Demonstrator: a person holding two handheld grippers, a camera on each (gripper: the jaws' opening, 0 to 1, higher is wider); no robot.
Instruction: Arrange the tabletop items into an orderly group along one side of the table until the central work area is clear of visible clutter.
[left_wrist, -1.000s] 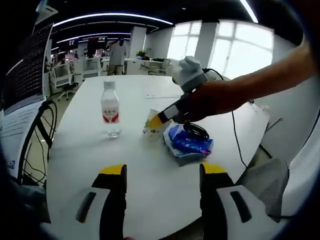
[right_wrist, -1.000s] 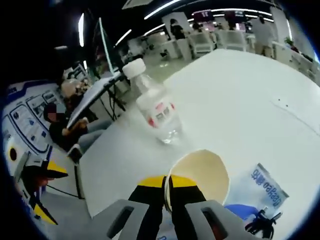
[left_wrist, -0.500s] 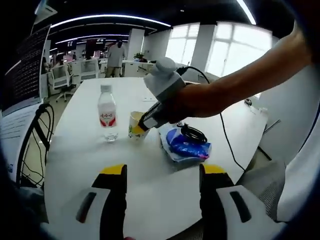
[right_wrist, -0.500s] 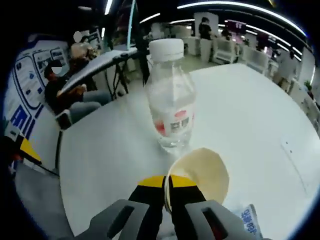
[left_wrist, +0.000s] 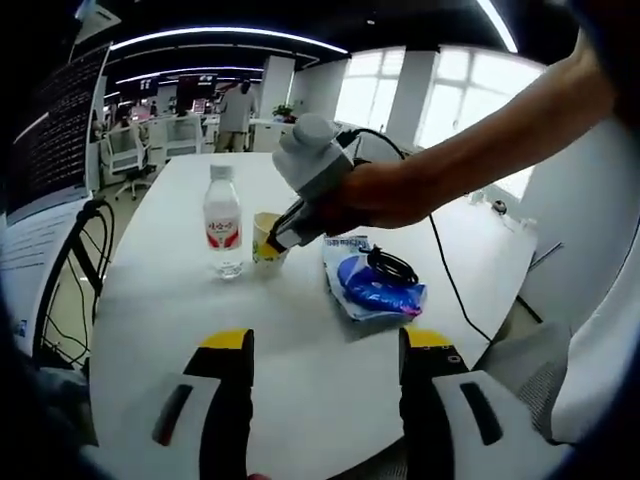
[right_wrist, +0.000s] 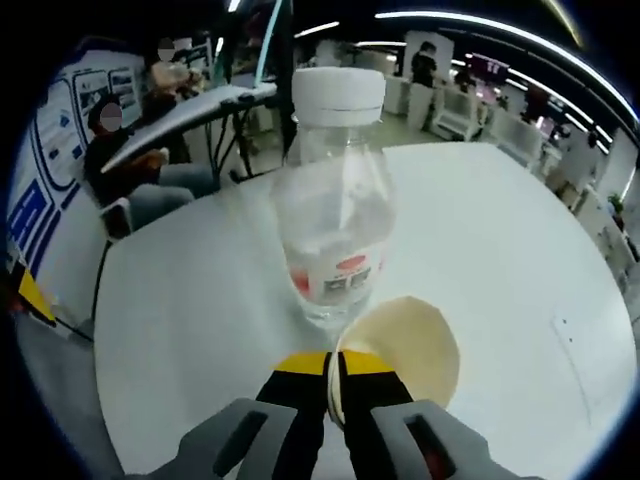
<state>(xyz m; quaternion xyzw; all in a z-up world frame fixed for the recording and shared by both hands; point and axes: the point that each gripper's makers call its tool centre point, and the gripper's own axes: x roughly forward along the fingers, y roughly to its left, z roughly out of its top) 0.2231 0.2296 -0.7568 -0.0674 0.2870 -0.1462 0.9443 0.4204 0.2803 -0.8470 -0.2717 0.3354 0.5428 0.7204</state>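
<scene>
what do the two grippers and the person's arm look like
The left gripper has black jaws with yellow tips on light grey bodies with dark slots. The right gripper is a light grey housing with black, yellow-tipped jaws and a black cable trailing behind. The arm is bare, no sleeve visible.

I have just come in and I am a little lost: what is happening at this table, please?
A person is tidying a white table. The right hand-held gripper is shut on the rim of a paper cup and holds it right beside an upright water bottle. A blue packet lies nearby with a black cable on it. The left hand-held gripper hangs open over the near table edge.
</scene>
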